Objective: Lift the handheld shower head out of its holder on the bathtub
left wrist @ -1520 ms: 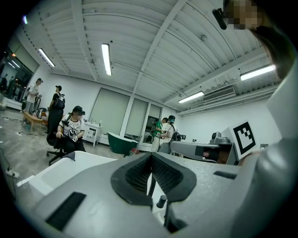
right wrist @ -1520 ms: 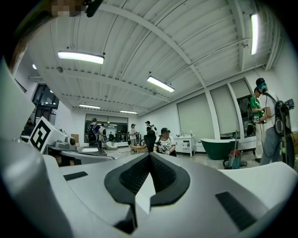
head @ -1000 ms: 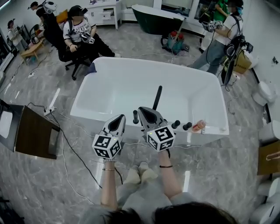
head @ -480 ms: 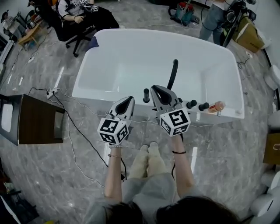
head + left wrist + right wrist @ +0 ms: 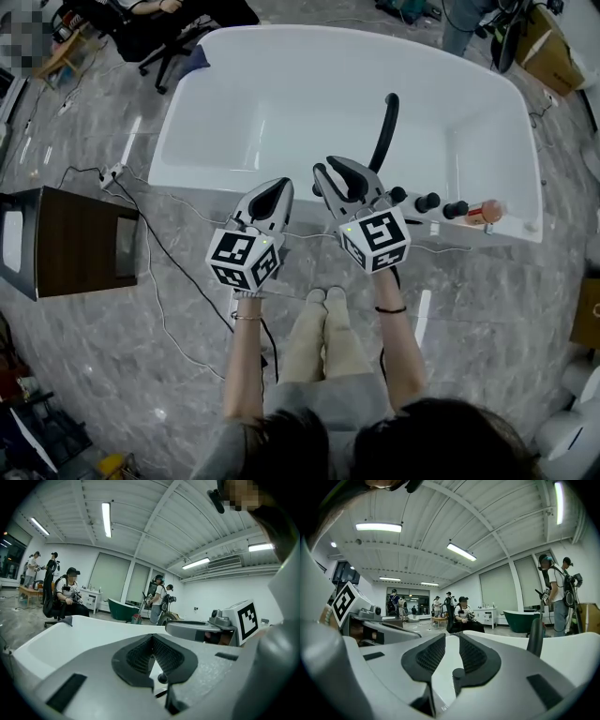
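On bathtub (image 5: 234, 112) near rim: handheld shower head (image 5: 384, 131), upright in holder, untouched. Right gripper (image 5: 330, 169) beside it, jaws just opened narrowly, empty; grasp likely next. Left gripper (image 5: 279, 185) jaws together.

left gripper (image 5: 278, 186) closed, right gripper (image 5: 331, 168) opening, empty

Grey marbled floor (image 5: 112, 375) surrounds a dark brown cabinet (image 5: 75, 242); a white power strip (image 5: 112, 173) and black cables (image 5: 159, 272) lie just beside the cabinet. Strip lights (image 5: 107, 520) brighten the white ribbed ceiling (image 5: 154, 527).
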`<state>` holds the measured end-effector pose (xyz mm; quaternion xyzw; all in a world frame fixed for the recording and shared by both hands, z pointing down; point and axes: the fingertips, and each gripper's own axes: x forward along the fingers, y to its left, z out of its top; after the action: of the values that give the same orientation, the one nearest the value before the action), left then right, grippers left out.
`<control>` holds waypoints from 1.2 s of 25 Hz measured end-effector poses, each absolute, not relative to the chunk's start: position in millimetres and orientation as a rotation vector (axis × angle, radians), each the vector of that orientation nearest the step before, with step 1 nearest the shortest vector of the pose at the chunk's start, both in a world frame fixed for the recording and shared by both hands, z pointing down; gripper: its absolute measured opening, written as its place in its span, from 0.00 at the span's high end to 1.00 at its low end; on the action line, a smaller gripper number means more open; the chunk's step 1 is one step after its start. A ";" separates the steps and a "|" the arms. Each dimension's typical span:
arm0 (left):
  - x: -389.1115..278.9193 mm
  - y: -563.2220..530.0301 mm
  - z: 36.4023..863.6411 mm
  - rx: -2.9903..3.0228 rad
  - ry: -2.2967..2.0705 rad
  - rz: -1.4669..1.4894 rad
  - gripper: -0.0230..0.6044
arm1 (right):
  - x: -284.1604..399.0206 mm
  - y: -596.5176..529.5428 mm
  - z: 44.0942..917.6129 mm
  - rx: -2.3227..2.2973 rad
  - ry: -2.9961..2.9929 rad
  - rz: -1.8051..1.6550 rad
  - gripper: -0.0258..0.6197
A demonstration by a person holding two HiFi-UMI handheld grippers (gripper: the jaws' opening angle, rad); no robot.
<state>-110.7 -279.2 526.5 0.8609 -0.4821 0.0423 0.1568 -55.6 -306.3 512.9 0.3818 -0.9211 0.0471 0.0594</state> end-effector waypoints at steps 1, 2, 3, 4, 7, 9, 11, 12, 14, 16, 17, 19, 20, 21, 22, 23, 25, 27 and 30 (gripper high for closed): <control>-110.3 -280.7 529.6 2.466 -1.377 0.123 0.96 | -55.9 -308.8 518.2 1.156 -2.785 0.148 0.85; -110.6 -281.5 533.1 2.467 -1.374 0.129 0.96 | -56.5 -310.6 524.0 1.156 -2.779 0.157 0.83; -111.2 -281.5 537.1 2.464 -1.371 0.138 0.96 | -57.1 -311.6 530.4 1.155 -2.773 0.169 0.81; -111.9 -281.6 541.2 2.459 -1.370 0.145 0.96 | -57.6 -312.5 536.9 1.150 -2.767 0.182 0.80; -113.0 -285.4 554.3 2.442 -1.372 0.147 0.96 | -58.5 -318.3 555.3 1.132 -2.754 0.213 0.78; -113.1 -287.0 564.1 2.436 -1.367 0.159 0.96 | -59.9 -321.1 566.5 1.121 -2.749 0.232 0.74; -112.3 -288.0 572.8 2.427 -1.361 0.167 0.96 | -60.1 -323.5 577.7 1.112 -2.738 0.250 0.72; -111.9 -288.1 576.7 2.424 -1.357 0.170 0.96 | -59.9 -324.6 583.0 1.108 -2.731 0.256 0.71; -111.5 -287.0 584.5 2.419 -1.349 0.185 0.96 | -59.7 -326.1 592.9 1.100 -2.720 0.266 0.70; -111.2 -285.6 593.2 2.410 -1.344 0.199 0.96 | -60.2 -326.7 603.1 1.085 -2.712 0.278 0.70; -111.1 -285.0 597.5 2.404 -1.343 0.204 0.96 | -60.8 -326.9 608.3 1.076 -2.709 0.286 0.69; -110.6 -283.9 605.8 2.393 -1.340 0.215 0.96 | -62.5 -326.9 618.2 1.060 -2.705 0.304 0.69; -110.4 -283.6 609.8 2.389 -1.339 0.221 0.96 | -63.0 -327.4 623.1 1.055 -2.702 0.311 0.69; -110.8 -283.8 613.7 2.384 -1.339 0.227 0.96 | -63.2 -328.5 628.1 1.053 -2.697 0.318 0.69; -112.1 -284.2 617.7 2.379 -1.341 0.230 0.96 | -63.2 -330.3 633.2 1.053 -2.691 0.326 0.69; -114.2 -284.5 621.6 2.371 -1.345 0.233 0.96 | -63.0 -332.2 638.2 1.056 -2.684 0.335 0.69; -118.4 -284.1 629.1 2.357 -1.350 0.241 0.96 | -63.0 -335.1 647.1 1.058 -2.673 0.357 0.69; -121.1 -283.2 635.2 2.345 -1.351 0.251 0.96 | -65.3 -336.6 654.0 1.051 -2.665 0.371 0.69; -123.2 -284.0 640.8 2.329 -1.351 0.250 0.96 | -70.5 -340.0 661.8 1.042 -2.653 0.381 0.69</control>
<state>-123.2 -284.0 640.8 0.8408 -0.4877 0.0902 0.2170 -70.5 -340.0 661.8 0.3591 -0.9145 0.1312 0.1326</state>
